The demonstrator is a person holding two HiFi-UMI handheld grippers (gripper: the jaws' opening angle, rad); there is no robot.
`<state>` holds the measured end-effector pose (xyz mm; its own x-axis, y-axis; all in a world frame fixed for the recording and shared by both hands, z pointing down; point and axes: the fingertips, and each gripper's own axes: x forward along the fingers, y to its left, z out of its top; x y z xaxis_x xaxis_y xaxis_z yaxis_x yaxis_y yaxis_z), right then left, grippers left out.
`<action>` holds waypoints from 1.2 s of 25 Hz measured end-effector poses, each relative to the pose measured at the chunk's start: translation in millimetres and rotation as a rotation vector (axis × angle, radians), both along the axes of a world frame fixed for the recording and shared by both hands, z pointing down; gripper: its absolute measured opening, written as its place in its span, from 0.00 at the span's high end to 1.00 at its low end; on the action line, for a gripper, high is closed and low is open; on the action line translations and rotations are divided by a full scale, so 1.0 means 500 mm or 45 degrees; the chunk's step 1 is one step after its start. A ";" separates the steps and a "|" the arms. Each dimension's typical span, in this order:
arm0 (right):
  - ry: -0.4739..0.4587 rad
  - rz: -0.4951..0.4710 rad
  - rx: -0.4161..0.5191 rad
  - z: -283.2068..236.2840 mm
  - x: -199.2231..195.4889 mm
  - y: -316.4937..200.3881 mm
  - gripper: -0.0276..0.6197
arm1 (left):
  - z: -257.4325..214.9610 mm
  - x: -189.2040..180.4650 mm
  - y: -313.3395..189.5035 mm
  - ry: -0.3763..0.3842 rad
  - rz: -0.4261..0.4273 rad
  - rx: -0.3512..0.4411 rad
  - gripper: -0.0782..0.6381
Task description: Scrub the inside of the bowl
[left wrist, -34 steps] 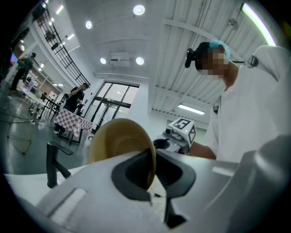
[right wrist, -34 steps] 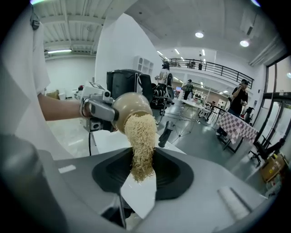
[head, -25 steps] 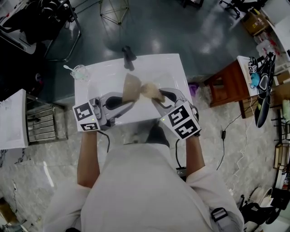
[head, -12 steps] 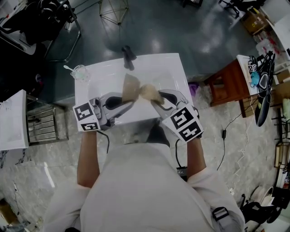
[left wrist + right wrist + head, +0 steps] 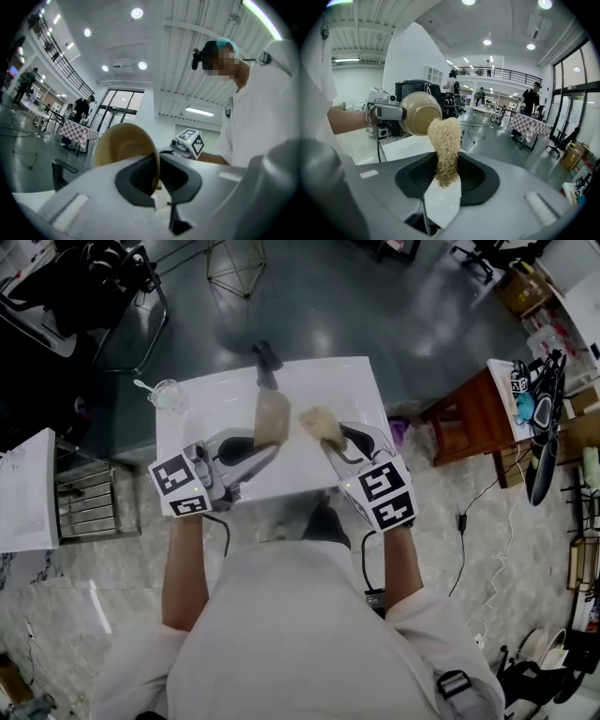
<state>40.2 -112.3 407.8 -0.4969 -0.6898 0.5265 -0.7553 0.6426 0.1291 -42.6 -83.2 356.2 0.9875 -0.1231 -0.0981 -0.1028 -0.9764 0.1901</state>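
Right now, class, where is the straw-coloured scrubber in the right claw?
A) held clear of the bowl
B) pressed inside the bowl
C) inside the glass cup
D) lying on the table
A: in the head view the scrubber, gripped by the right claw, sits apart from the bowl, with white table showing between them.

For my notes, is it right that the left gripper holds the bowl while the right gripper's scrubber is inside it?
Not quite: the left gripper holds the bowl, but the right gripper's scrubber is outside it, apart from it, per the head view.
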 end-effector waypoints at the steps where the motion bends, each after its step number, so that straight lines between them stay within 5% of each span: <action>1: -0.007 0.028 0.031 -0.011 0.010 -0.003 0.75 | -0.002 0.002 -0.008 -0.026 -0.037 0.010 0.87; 11: -0.092 0.272 0.287 -0.123 0.110 0.000 0.75 | 0.006 -0.031 -0.101 -0.365 -0.562 0.147 0.87; 15: -0.123 0.340 0.331 -0.146 0.141 0.006 0.75 | -0.003 -0.048 -0.118 -0.400 -0.723 0.147 0.87; 21: -0.150 0.385 0.381 -0.171 0.159 0.007 0.75 | -0.026 -0.068 -0.128 -0.441 -0.838 0.233 0.87; 30: -0.146 0.344 0.396 -0.180 0.139 -0.009 0.76 | -0.049 -0.072 -0.138 -0.483 -0.856 0.331 0.87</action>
<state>109.6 -117.0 317.7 -0.3198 -0.9205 0.2246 -0.9118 0.3634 0.1911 -78.5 -152.2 331.8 0.6827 -0.7206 0.1212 -0.6944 -0.6914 -0.1993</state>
